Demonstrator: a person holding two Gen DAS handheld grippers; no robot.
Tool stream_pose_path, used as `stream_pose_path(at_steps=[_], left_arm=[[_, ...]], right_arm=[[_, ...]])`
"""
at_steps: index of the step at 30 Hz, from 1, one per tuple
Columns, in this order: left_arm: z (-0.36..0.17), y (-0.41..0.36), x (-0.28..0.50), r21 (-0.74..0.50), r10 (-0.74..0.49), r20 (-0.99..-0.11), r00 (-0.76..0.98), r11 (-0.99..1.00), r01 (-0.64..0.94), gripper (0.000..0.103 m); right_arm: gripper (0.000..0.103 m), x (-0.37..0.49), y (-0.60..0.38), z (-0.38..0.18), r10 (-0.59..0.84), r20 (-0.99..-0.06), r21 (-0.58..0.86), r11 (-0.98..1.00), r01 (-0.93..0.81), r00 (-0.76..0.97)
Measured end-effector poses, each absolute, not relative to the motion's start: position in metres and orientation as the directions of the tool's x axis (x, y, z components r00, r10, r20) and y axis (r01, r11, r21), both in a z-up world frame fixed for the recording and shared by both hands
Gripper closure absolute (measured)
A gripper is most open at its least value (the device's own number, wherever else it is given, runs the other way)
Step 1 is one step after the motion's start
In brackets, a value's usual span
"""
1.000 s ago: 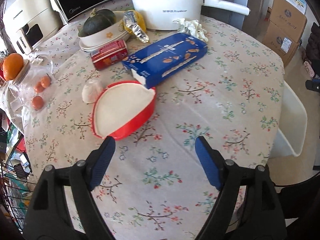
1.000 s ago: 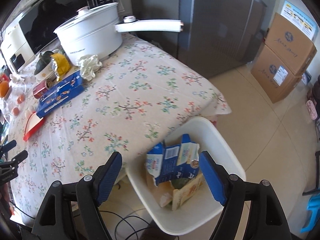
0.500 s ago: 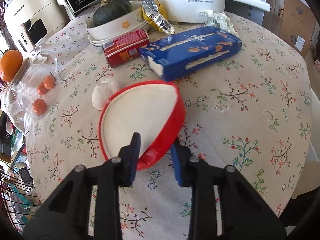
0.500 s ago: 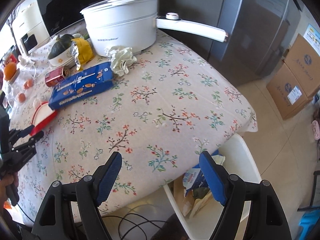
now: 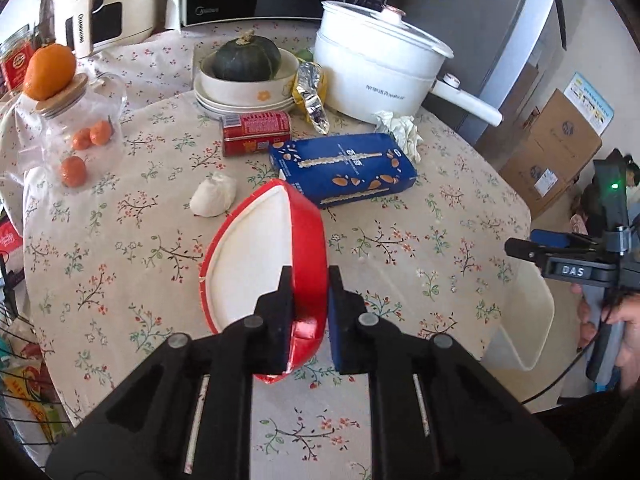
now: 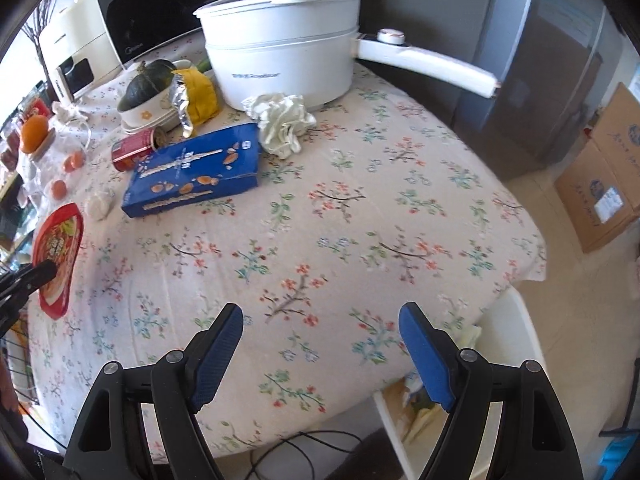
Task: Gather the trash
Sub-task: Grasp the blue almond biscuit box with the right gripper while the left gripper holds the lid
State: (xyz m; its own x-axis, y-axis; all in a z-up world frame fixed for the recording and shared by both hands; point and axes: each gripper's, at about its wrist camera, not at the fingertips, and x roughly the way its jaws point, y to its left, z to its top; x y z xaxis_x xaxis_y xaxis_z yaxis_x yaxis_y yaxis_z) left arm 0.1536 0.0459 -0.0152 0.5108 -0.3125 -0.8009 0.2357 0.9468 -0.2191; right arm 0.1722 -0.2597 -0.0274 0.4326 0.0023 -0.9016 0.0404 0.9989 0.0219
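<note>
My left gripper (image 5: 308, 276) is shut on the rim of a crushed red paper bowl (image 5: 256, 264) with a white inside, held tilted above the floral tablecloth. The bowl also shows at the left edge of the right wrist view (image 6: 56, 256). A blue biscuit box (image 5: 344, 168), a red can (image 5: 256, 132), a crumpled white tissue (image 5: 400, 132), a small white wad (image 5: 214, 200) and a yellow foil wrapper (image 5: 312, 96) lie beyond it. My right gripper (image 6: 320, 328) is open and empty over the table's near edge. The white bin (image 6: 516, 360) stands below the table at right.
A white electric pot (image 6: 280, 44) with a long handle stands at the back. A bowl with a green squash (image 5: 246, 68), a glass jar with oranges (image 5: 76, 120), a microwave and cardboard boxes (image 6: 608, 176) are around. The fridge stands behind the table.
My left gripper closed on the red bowl's rim and lifted it, tilting it up. My right gripper moved from over the bin to over the table edge, staying open.
</note>
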Motion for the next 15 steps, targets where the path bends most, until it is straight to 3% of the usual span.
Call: stream_pose_path(at_steps=[4, 15], left_arm=[[-0.006, 0.062, 0.147, -0.205, -0.270, -0.796, 0.542, 0.962, 0.178, 0.087], [-0.008, 0.114, 0.143, -0.330, -0.306, -0.774, 0.555, 0.942, 0.059, 0.087]], right_arm=[[0.021, 0.204, -0.254, -0.026, 0.106, -0.887, 0.112, 0.994, -0.015, 0.450], [0.021, 0.297, -0.234, -0.076, 0.332, -0.839, 0.332, 0.940, -0.077, 0.431]])
